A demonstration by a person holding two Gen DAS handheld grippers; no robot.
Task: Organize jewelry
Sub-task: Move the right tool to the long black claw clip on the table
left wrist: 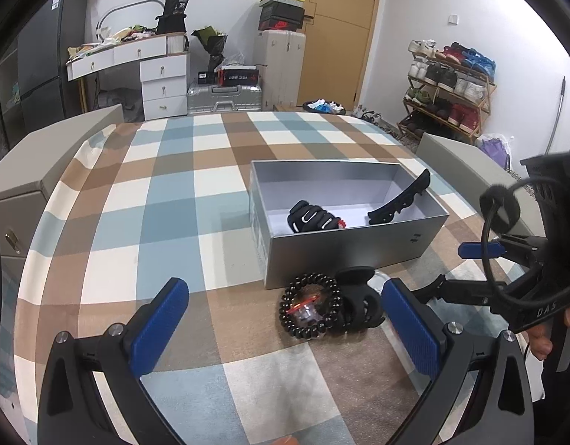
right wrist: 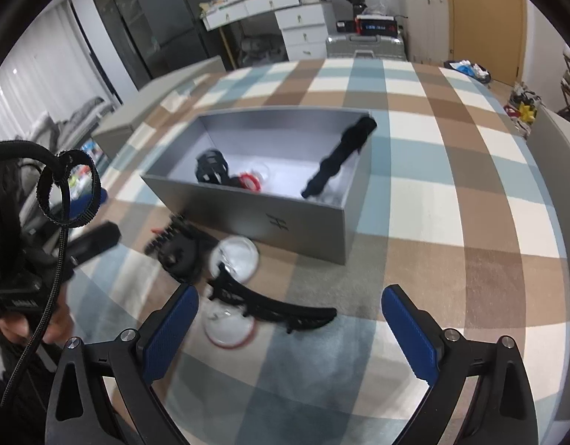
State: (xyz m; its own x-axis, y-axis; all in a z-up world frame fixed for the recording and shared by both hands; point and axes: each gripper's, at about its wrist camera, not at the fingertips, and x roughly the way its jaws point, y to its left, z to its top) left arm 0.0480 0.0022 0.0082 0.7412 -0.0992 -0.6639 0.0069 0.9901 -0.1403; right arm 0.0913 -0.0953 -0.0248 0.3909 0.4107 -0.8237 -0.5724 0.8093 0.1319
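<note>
Holding two black hair clips, the open grey cardboard box [left wrist: 344,248] sits at 12 o'clock; black bead bracelet [left wrist: 309,306], claw clip [left wrist: 361,302] and long curved black clip [right wrist: 277,306] remain outside; left gripper [left wrist: 285,319] and right gripper [right wrist: 288,319] gape empty.

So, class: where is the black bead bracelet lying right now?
In the left wrist view the black bead bracelet lies on the checked cloth, just in front of the grey box, touching the black claw clip on its right.
</note>
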